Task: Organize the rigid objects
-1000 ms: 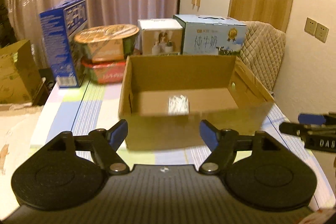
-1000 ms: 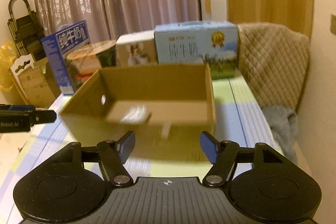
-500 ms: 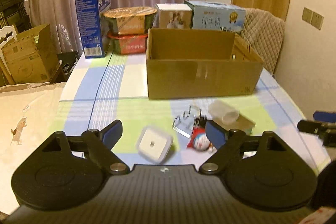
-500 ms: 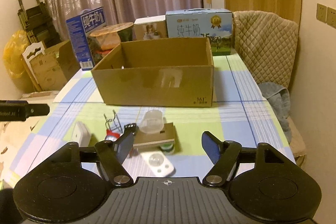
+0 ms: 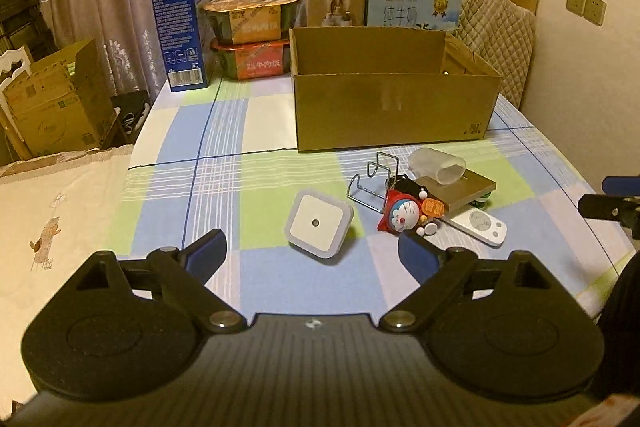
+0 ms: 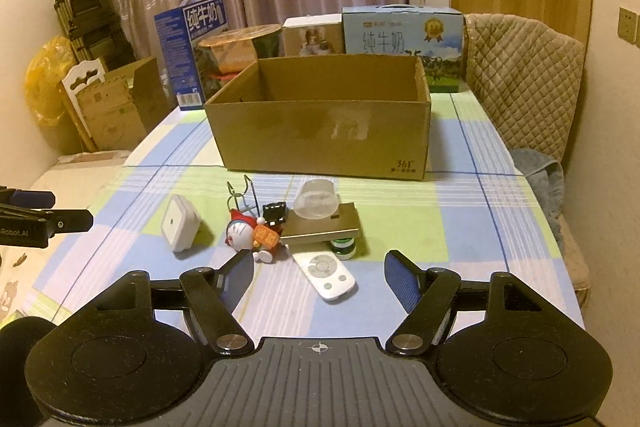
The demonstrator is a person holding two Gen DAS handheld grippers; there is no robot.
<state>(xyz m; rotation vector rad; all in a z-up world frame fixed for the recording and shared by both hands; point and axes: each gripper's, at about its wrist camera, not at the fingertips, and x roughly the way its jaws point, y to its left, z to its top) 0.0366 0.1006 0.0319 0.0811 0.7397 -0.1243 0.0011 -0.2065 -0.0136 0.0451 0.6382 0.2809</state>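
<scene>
An open cardboard box (image 5: 392,115) (image 6: 320,143) stands on the checked tablecloth. In front of it lie a white square night light (image 5: 319,223) (image 6: 179,223), a wire rack (image 5: 374,181) (image 6: 240,197), a Doraemon toy (image 5: 404,213) (image 6: 250,233), a clear plastic cup (image 5: 438,167) (image 6: 316,205) on a flat brown slab (image 5: 466,189) (image 6: 324,229), and a white remote (image 5: 478,225) (image 6: 328,275). My left gripper (image 5: 312,253) is open and empty, just short of the night light. My right gripper (image 6: 320,273) is open and empty, near the remote.
Milk cartons (image 5: 182,27) (image 6: 404,41), stacked food bowls (image 5: 252,35) and a white box (image 5: 332,5) stand behind the cardboard box. A quilted chair (image 6: 524,83) sits at the right. A green-capped jar (image 6: 344,247) lies under the slab.
Both grippers have pulled back from above the box toward the near table edge. The pile of small objects in front of the box has come into view.
</scene>
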